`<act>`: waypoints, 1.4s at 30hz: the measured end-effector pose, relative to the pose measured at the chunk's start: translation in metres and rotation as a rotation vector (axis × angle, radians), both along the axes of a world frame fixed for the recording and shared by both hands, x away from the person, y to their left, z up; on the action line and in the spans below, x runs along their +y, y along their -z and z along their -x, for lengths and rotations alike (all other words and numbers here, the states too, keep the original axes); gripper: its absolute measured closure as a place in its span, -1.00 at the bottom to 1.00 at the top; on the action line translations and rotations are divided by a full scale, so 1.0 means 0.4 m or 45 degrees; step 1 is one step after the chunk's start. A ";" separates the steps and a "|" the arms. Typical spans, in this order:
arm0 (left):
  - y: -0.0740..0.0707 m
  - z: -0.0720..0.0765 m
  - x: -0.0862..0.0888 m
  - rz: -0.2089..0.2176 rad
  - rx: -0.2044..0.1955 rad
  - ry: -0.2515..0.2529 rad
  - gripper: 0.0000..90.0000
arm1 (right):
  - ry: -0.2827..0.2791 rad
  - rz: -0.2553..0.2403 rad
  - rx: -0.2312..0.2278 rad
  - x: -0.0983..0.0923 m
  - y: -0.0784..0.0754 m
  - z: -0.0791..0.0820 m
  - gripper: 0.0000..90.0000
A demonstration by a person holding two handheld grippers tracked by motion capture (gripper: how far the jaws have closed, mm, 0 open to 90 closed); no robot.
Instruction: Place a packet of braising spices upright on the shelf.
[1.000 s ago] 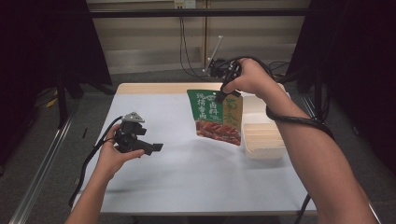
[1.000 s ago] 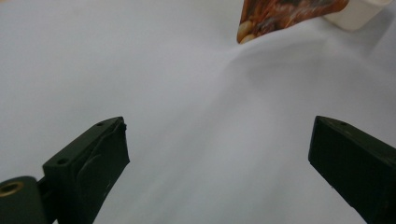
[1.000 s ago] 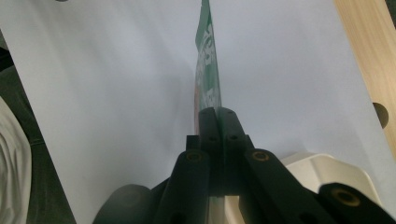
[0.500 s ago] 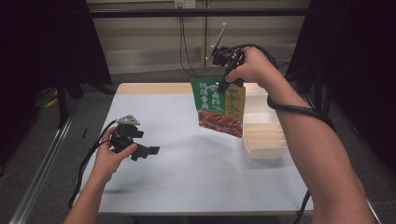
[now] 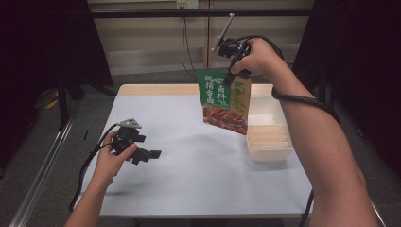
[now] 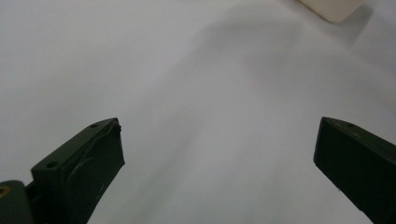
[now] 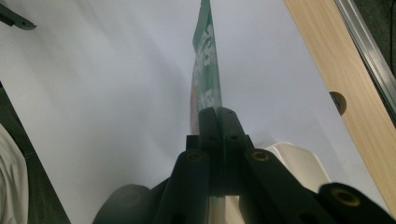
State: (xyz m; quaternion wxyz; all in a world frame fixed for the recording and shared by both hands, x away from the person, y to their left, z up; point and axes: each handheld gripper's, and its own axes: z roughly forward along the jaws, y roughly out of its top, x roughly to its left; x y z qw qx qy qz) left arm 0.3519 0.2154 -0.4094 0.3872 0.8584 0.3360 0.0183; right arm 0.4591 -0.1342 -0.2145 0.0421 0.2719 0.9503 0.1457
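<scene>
A flat green food packet point(image 5: 223, 100) with white lettering and a picture of red-brown food hangs in the air over the table's far right part. My right gripper point(image 5: 233, 78) is shut on its top edge. Seen edge-on in the right gripper view, the packet point(image 7: 206, 70) runs away from the closed jaws of my right gripper point(image 7: 218, 116). My left gripper point(image 5: 150, 155) is held low over the white table cover point(image 5: 179, 161) at the near left. Its jaws stand wide apart, and my left gripper point(image 6: 217, 149) has nothing between them.
A white slotted tray point(image 5: 269, 137) stands at the table's right edge, just behind and below the hanging packet; its corner point(image 6: 332, 7) shows in the left gripper view. A wooden strip point(image 5: 156, 90) runs along the table's far edge. Black cables trail from both grippers.
My right hand has lifted the packet up off the table and a little toward the back. The left gripper has barely moved.
</scene>
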 end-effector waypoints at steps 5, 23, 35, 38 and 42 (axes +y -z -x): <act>0.002 0.002 -0.003 -0.014 0.003 -0.006 -0.96 | 0.027 -0.013 -0.002 -0.013 -0.007 -0.016 1.00; 0.008 0.001 -0.006 -0.034 0.021 0.011 -0.95 | 0.128 -0.012 -0.008 -0.092 -0.018 -0.069 1.00; 0.007 0.001 -0.005 -0.032 0.027 0.014 -0.94 | 0.188 -0.034 -0.029 -0.139 -0.026 -0.087 1.00; 0.008 0.001 -0.006 -0.029 0.027 0.017 -0.94 | 0.201 -0.035 -0.035 -0.148 -0.030 -0.088 1.00; 0.007 0.001 -0.007 -0.027 0.030 0.015 -0.94 | 0.208 -0.032 -0.042 -0.166 -0.033 -0.092 1.00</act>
